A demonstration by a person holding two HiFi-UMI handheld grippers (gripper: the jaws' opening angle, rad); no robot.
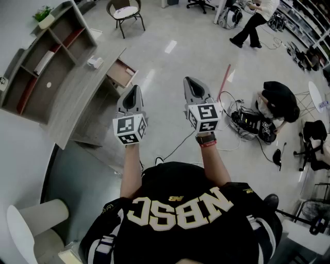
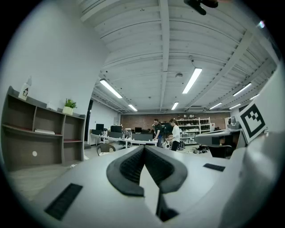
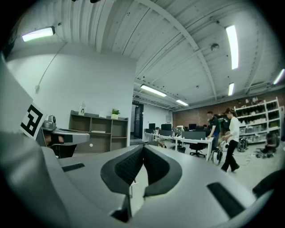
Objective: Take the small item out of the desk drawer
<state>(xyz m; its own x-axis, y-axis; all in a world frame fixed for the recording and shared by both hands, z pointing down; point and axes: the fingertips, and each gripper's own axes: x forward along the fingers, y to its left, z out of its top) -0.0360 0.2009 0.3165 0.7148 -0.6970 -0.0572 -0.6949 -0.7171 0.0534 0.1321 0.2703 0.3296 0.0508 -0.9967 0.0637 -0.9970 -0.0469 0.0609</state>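
The grey desk (image 1: pixel 77 98) stands at the left in the head view, and its drawer (image 1: pixel 121 73) is pulled open toward the room. I cannot make out any small item inside it. My left gripper (image 1: pixel 133 89) is held up in the air, short of the drawer and to its right. Its jaws are shut with nothing between them (image 2: pixel 144 149). The right gripper (image 1: pixel 190 81) hovers beside it over the floor, also shut and empty (image 3: pixel 142 148). Both gripper views look level across the room, not at the drawer.
A small white object (image 1: pixel 95 62) lies on the desk top. A shelf unit (image 1: pixel 41 56) stands behind the desk and a chair (image 1: pixel 125 11) beyond it. A red stick (image 1: pixel 224 81), cables and black bags (image 1: pixel 258 121) lie on the floor at right. A person (image 1: pixel 252 23) stands far off.
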